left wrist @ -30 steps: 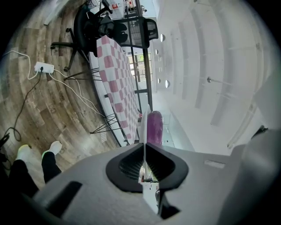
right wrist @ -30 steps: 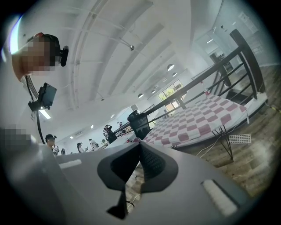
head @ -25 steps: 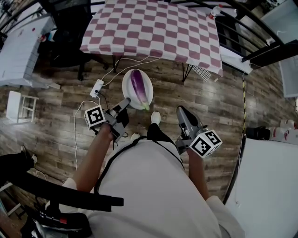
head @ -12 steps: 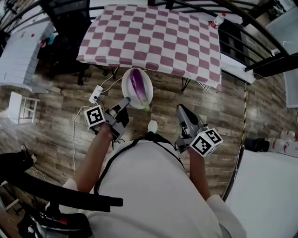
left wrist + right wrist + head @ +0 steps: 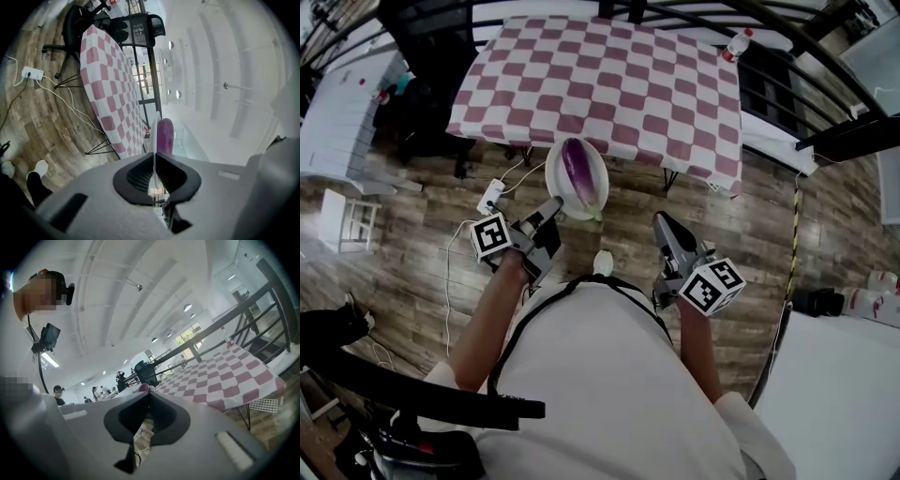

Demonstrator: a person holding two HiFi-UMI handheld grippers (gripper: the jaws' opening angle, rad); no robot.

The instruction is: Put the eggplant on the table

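Purple eggplant (image 5: pixel 578 169) lies lengthwise in the white plate (image 5: pixel 553 184). My left gripper (image 5: pixel 553 204) is clamped on the plate's near rim, holding it level so nothing rolls off. My right gripper (image 5: pixel 661 222) rides alongside, jaws together on nothing, spare for now. The checked table (image 5: pixel 609 84) is just ahead; the eggplant isn't on it yet.

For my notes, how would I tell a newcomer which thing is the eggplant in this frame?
Start at the table with the pink-and-white checked cloth. Before its near edge, the left gripper holds a white plate by the rim. The eggplant lies on that plate: long, glossy, the only purple thing against the white plate and brown wooden floor.
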